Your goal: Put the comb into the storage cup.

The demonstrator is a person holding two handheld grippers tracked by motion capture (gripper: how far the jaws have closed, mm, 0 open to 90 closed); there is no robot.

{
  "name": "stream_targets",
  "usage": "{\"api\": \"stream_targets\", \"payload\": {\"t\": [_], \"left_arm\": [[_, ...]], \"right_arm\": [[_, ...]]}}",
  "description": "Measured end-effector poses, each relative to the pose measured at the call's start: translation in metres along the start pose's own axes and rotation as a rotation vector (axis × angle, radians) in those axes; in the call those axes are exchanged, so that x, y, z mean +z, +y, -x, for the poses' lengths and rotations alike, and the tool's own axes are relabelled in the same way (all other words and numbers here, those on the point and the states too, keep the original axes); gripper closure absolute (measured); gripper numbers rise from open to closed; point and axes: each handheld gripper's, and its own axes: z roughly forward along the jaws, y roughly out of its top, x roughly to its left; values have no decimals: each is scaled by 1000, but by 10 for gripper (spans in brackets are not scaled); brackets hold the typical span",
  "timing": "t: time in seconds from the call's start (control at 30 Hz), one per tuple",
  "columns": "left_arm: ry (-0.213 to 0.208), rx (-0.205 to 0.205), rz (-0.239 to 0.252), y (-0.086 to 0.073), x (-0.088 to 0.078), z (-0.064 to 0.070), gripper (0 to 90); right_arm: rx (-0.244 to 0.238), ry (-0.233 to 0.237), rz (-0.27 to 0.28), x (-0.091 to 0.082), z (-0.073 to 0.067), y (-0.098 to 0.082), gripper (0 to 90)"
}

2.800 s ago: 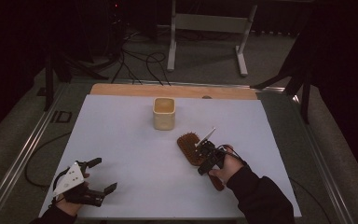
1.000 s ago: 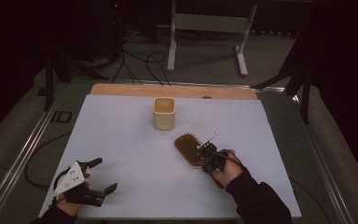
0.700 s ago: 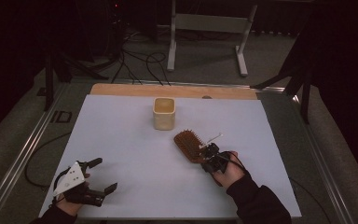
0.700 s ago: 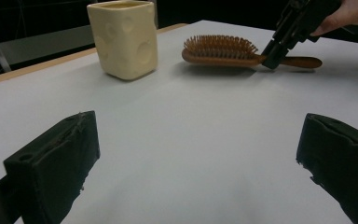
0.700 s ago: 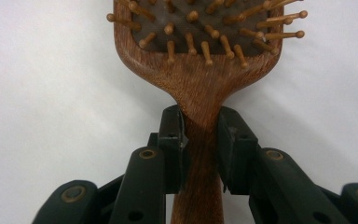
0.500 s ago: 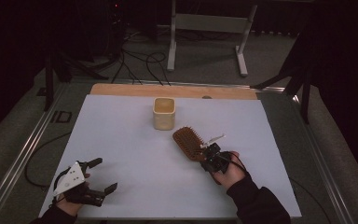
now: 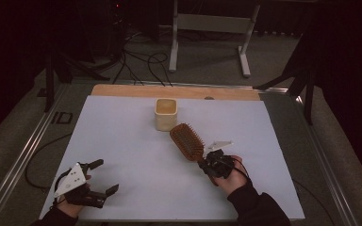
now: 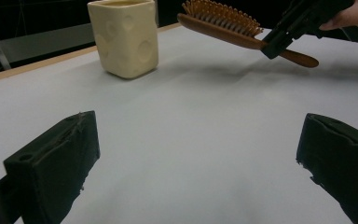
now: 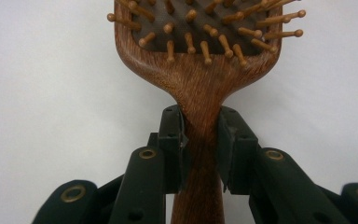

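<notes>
Ahead of right tongs (image 7: 206,163), high view: hairbrush (image 7: 187,141) clamped, cup (image 7: 166,113) just beyond.
Left tongs view: jaws wide apart, nothing held.
Right tongs view: handle (image 9: 200,140) pinched narrowly; brush may twist loose.

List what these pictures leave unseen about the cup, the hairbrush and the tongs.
- Cup: its inside; the high view is too dim, and the left gripper view crops its rim.
- Hairbrush: head cut off by the right gripper view's top edge.
- Left tongs: tips small and dark from above.
</notes>
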Motion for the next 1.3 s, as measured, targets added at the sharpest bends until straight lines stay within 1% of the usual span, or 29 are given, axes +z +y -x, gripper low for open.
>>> {"api": "stream_targets", "payload": {"t": [0.03, 0.07, 0.1, 0.13, 0.2, 0.33, 0.4, 0.43, 0.5, 0.63, 0.67, 0.73, 0.87, 0.9, 0.93, 0.97, 1.0, 1.07, 1.1, 1.13, 1.2, 1.23, 1.3], "left_arm": [[0, -3, 0, 0, 0, 0, 1], [0, -3, 0, 0, 0, 0, 1], [0, -6, 1, 0, 0, 0, 1], [0, -7, 1, 0, 0, -1, 0], [0, -7, 0, 0, 0, -1, 0], [0, -14, -1, 0, 1, -1, 0], [0, -16, -4, 0, 1, -1, 0], [-1, -16, -4, 0, 1, -1, 0], [-3, -18, -3, 0, 2, -1, 0], [-9, -27, -8, 1, 3, -1, 0], [-9, -27, -8, 1, 3, -1, 0], [-13, -32, -17, 1, 4, 0, 0], [-11, -44, -25, 2, 6, 0, 0], [-11, -52, -29, 3, 6, 1, 0], [-11, -53, -34, 4, 7, 1, 1], [-10, -55, -33, 6, 7, 2, 1], [-4, -58, -40, 8, 8, 2, 0], [-11, -71, -37, 14, 9, 3, 1], [-2, -77, -46, 18, 10, 4, 1], [13, -84, -60, 22, 11, 4, 1], [2, -115, -58, 31, 14, 3, 1], [8, -131, -61, 36, 15, 2, 1], [2, -145, -46, 47, 18, 1, 1]], "right_arm": [[-1, 0, 23, -1, 0, -1, 731], [-1, 0, 23, -1, 0, -1, 731], [-7, 11, 42, -1, -1, -1, 732], [-9, 28, 82, -2, -1, -2, 731], [-10, 49, 102, -3, -2, -2, 731], [-30, 40, 128, -3, -5, -3, 731], [-38, 46, 143, -4, -6, -3, 731], [-44, 38, 153, -5, -7, -4, 731], [-43, 47, 165, -7, -7, -4, 731], [-59, 41, 222, -12, -9, -5, 731], [-59, 41, 222, -12, -9, -5, 731], [-55, 40, 255, -15, -10, -6, 731], [-45, 59, 244, -14, -8, -5, 731], [-47, 48, 248, -14, -9, -6, 731], [-44, 53, 244, -14, -8, -6, 731], [-43, 54, 254, -15, -8, -7, 731], [-45, 40, 270, -16, -9, -7, 731], [-36, 53, 289, -20, -8, -6, 731], [-41, 38, 305, -22, -9, -6, 731], [-38, 46, 306, -24, -9, -5, 731], [-38, 34, 323, -26, -9, -5, 732], [-35, 48, 319, -27, -8, -4, 731], [-45, 25, 328, -29, -11, -4, 732]]}}
